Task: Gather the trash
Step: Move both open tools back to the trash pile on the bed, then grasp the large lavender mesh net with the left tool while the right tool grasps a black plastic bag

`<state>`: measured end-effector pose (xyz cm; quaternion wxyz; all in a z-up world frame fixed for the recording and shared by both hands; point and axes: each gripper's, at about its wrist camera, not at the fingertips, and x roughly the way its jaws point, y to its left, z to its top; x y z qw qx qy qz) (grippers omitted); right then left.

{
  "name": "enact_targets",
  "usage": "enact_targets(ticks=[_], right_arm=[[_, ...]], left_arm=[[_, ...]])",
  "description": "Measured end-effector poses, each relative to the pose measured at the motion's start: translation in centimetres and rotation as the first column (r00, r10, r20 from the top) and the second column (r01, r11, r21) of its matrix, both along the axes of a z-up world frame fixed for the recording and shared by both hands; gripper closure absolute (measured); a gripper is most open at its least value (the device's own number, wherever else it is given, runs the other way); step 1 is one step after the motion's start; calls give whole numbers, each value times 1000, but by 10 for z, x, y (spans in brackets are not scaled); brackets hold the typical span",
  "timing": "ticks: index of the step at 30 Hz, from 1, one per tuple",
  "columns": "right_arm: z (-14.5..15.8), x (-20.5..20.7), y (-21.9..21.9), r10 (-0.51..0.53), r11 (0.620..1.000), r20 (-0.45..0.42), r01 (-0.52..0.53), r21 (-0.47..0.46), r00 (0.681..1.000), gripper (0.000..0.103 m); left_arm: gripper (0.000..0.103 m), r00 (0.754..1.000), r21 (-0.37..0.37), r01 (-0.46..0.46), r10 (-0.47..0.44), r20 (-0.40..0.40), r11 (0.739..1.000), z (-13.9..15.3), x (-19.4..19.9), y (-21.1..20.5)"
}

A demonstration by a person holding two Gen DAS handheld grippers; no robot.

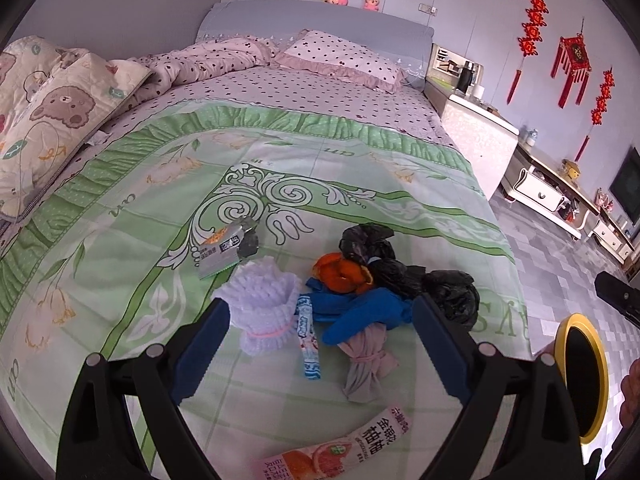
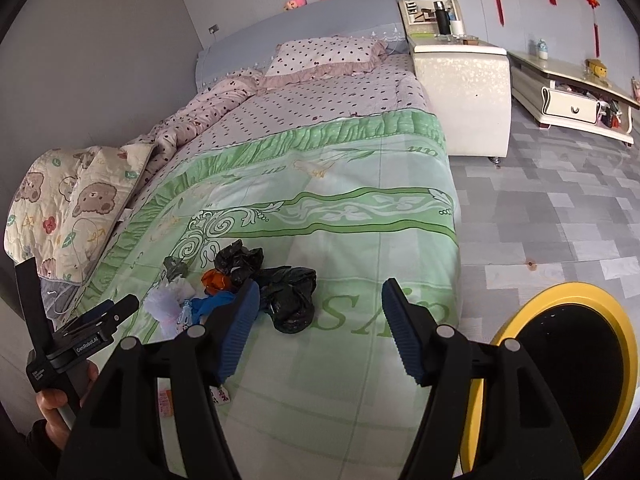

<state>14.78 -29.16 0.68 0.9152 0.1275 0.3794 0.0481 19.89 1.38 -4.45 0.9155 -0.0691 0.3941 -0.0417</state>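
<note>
Hovering low over foot of bed [image 1: 360, 184], left gripper [image 1: 320, 320] spread wide, blue pads apart, nothing held. Nearest to it, close to bed's near edge: pink juice carton [image 1: 340, 446], flat, long axis running left-low to right-high, printed end toward right. Next, between the fingers: grey cloth bundle [image 1: 366, 360] tied with a band, knot end pointing away, loose end toward camera. Just left of it, narrow blue-white wrapper strip [image 1: 308, 340], long axis near-to-far, slightly tilted. Left again, white foam net [image 1: 262, 308], pink band round its near end, open flared end pointing away, touching left finger [image 1: 200, 344] in the view. Blue glove [image 1: 360, 308] lying crosswise behind grey bundle, long axis left-right. Behind glove: orange peel [image 1: 342, 274], then black plastic bags [image 1: 400, 264] in a string running toward right edge of bed, one lump beside right finger tip. Farther left: crumpled snack packet [image 1: 224, 250], silver end pointing away.

Held over right side of bed, right gripper [image 2: 320, 320] also wide open, empty, black bag [image 2: 290, 298] just beyond its left finger. Yellow-rimmed bin [image 2: 560, 372] on floor beside bed, dark opening facing up toward camera. Beyond: dotted pillow [image 1: 340, 56], grey headboard, white nightstand [image 2: 460, 92].
</note>
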Motion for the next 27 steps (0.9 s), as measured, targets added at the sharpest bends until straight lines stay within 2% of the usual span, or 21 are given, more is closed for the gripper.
enact_targets(ticks=[15, 24, 27], right_arm=[[-67, 61, 43, 59, 996, -98, -65, -57, 993, 42], [-97, 91, 65, 61, 990, -135, -77, -116, 989, 42], [-107, 97, 71, 57, 988, -153, -77, -132, 987, 42]], left_arm=[[14, 994, -11, -74, 72, -80, 997, -56, 28, 34], [14, 991, -18, -99, 97, -92, 995, -70, 45, 39], [19, 992, -20, -94, 92, -91, 995, -74, 47, 35]])
